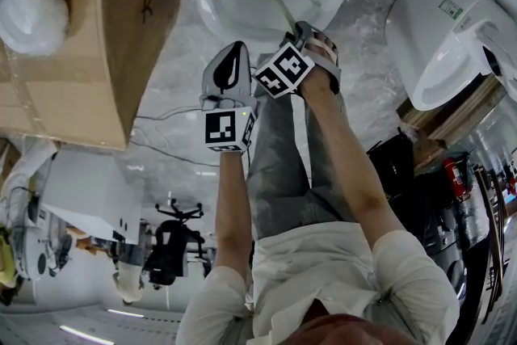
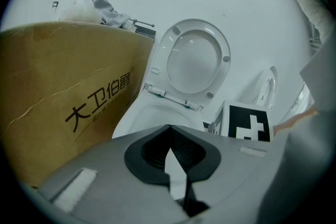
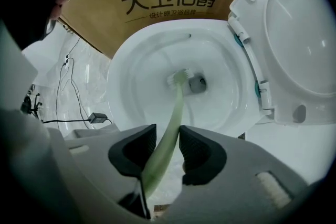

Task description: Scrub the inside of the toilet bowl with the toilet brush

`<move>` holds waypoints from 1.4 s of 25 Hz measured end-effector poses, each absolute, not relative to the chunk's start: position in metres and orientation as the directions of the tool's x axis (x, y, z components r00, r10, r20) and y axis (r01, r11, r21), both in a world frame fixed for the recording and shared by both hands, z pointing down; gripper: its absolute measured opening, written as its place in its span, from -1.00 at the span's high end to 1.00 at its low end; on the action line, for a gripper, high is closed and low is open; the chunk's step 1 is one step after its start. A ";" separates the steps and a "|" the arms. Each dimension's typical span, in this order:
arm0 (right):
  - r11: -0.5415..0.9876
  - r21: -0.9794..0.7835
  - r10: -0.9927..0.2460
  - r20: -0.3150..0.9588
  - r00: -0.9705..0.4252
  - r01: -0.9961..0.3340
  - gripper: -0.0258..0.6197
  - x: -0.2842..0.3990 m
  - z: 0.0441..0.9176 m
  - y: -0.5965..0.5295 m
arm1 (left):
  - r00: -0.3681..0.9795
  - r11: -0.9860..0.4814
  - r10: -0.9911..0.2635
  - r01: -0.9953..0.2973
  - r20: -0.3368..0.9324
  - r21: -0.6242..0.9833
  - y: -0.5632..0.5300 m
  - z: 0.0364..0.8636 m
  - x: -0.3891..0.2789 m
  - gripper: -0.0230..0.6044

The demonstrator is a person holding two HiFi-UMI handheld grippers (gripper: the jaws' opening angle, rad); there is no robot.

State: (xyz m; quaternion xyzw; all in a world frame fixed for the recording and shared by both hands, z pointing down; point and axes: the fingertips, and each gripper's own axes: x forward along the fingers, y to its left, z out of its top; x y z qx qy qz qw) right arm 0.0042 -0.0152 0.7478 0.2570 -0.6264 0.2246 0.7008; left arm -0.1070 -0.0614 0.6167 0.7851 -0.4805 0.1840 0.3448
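The right gripper (image 3: pixel 167 140) clamps the thin green handle of the toilet brush (image 3: pixel 177 93) (probably light, slightly bendy, best held low), head at the toilet bowl (image 3: pixel 131 68) bottom; the left gripper (image 2: pixel 169 131) is closed on nothing.

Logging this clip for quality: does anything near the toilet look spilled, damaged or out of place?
Nothing spilled or broken. The toilet brush, in the right tool, reaches into the toilet bowl. Only a loose cable lies on the floor beside it.
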 end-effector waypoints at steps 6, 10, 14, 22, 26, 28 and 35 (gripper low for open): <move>0.758 0.052 0.049 0.990 0.135 -0.650 0.48 0.015 0.764 -0.012 | 0.450 -0.283 -0.638 -0.892 0.625 0.353 -0.063 0.618 -0.119 0.87; 0.750 0.073 0.046 0.986 0.162 -0.658 0.52 0.027 0.773 -0.019 | 0.439 -0.272 -0.641 -0.897 0.630 0.349 -0.064 0.620 -0.125 0.87; 0.750 0.089 0.037 0.984 0.176 -0.656 0.53 0.031 0.775 -0.028 | 0.434 -0.267 -0.637 -0.900 0.637 0.345 -0.062 0.621 -0.128 0.87; 0.746 0.139 0.020 0.973 0.230 -0.652 0.68 0.065 0.772 -0.014 | 0.431 -0.265 -0.643 -0.901 0.632 0.345 -0.065 0.619 -0.130 0.87; 0.730 0.166 0.005 0.969 0.248 -0.663 0.72 0.080 0.764 -0.012 | 0.434 -0.268 -0.645 -0.899 0.629 0.346 -0.065 0.618 -0.128 0.87; 0.730 0.178 -0.003 0.966 0.257 -0.660 0.73 0.085 0.760 -0.014 | 0.436 -0.268 -0.644 -0.898 0.629 0.349 -0.064 0.618 -0.126 0.87; 0.743 0.201 -0.014 0.958 0.285 -0.639 0.73 0.094 0.767 -0.024 | 0.442 -0.274 -0.642 -0.895 0.626 0.352 -0.063 0.616 -0.123 0.87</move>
